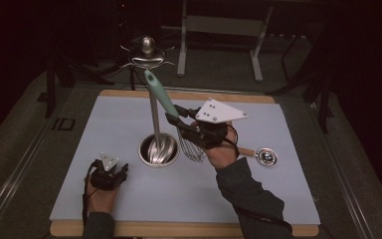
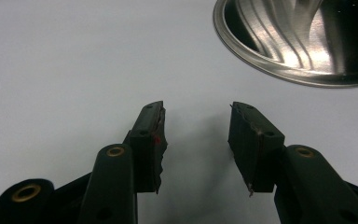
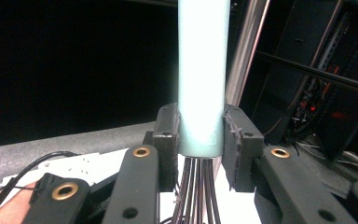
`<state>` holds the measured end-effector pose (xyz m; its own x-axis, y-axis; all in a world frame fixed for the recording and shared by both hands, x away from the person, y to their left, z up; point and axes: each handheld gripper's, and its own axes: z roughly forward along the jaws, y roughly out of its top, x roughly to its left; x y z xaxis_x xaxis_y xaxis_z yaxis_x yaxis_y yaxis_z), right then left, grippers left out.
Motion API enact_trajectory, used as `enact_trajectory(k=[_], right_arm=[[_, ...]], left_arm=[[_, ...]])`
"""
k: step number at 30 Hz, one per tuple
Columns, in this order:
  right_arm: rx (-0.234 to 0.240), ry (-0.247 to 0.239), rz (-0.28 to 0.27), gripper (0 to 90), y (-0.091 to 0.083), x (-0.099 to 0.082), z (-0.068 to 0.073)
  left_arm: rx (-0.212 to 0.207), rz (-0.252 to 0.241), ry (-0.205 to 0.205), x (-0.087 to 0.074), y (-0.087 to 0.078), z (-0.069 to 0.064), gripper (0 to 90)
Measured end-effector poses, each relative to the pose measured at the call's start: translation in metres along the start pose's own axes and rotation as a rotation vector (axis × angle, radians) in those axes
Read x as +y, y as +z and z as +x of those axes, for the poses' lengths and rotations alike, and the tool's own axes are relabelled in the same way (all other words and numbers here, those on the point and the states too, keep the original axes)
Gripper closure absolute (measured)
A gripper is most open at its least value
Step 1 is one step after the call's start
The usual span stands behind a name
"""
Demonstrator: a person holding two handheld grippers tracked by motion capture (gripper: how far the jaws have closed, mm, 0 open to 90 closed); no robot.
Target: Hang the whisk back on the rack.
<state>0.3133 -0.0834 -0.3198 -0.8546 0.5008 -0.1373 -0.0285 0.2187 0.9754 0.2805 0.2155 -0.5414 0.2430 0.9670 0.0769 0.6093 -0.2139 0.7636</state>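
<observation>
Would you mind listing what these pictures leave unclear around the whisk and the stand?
- Whisk: high view, the right gripper and hand cover part of its wire loops; right gripper view, the top edge cuts off its handle.
- Stand: left gripper view, the top edge crops its base, so the pole is unseen.
- Small round utensil: high view, too small to identify.
- Stand's top hooks: high view, dim and blurred.

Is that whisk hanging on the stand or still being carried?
Carried: the right gripper clamps the whisk by its handle, tilted beside the stand, not hooked on.
</observation>
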Motion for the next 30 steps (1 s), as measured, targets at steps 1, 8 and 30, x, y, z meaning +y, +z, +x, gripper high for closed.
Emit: enact_trajectory(k=[1, 8, 30], right_arm=[[-0.003, 0.002, 0.003, 69.5, 0.000, 0.000, -0.001], [-0.029, 0.005, 0.028, 69.4, 0.006, -0.001, -0.002], [-0.039, 0.031, 0.074, 66.1, 0.022, 0.000, -0.002]], left_arm=[[0.000, 0.000, 0.000, 0.000, 0.000, 0.000, 55.9], [0.001, 0.000, -0.001, 0.000, 0.000, 0.000, 55.8], [-0.001, -0.003, -0.002, 0.000, 0.000, 0.000, 55.7]])
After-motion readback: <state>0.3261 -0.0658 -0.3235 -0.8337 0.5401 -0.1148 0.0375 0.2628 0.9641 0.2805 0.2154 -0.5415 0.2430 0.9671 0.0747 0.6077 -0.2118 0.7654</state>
